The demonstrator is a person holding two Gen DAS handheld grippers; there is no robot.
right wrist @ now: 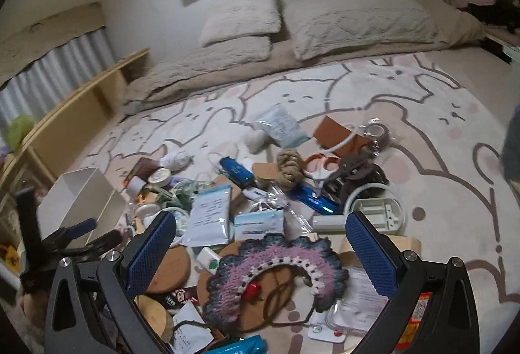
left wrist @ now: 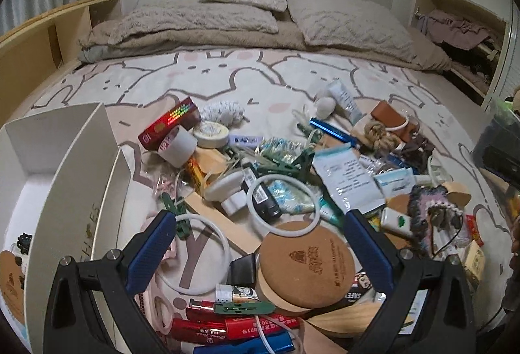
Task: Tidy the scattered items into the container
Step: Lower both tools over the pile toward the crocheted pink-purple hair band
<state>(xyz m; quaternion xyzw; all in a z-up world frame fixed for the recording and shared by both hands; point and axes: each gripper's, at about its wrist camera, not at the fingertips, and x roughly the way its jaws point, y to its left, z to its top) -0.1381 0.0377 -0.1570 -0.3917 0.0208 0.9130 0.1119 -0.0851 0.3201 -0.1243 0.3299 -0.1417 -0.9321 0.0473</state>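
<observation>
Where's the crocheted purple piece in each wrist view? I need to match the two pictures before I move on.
Left wrist: crocheted purple piece sits at the right edge of the pile, right of the left claw.
Right wrist: it lies bottom centre, between the open fingers of the right claw.
Shared landmark: the white box, left of the pile in both.

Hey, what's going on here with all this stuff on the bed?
A person holds two grippers over a pile of clutter on the bed, to be tidied into the white box. The left gripper hovers with jaws open over a cork coaster and white rings. The right gripper hovers open over a crocheted piece. Neither holds anything; the box already contains a few items.
</observation>
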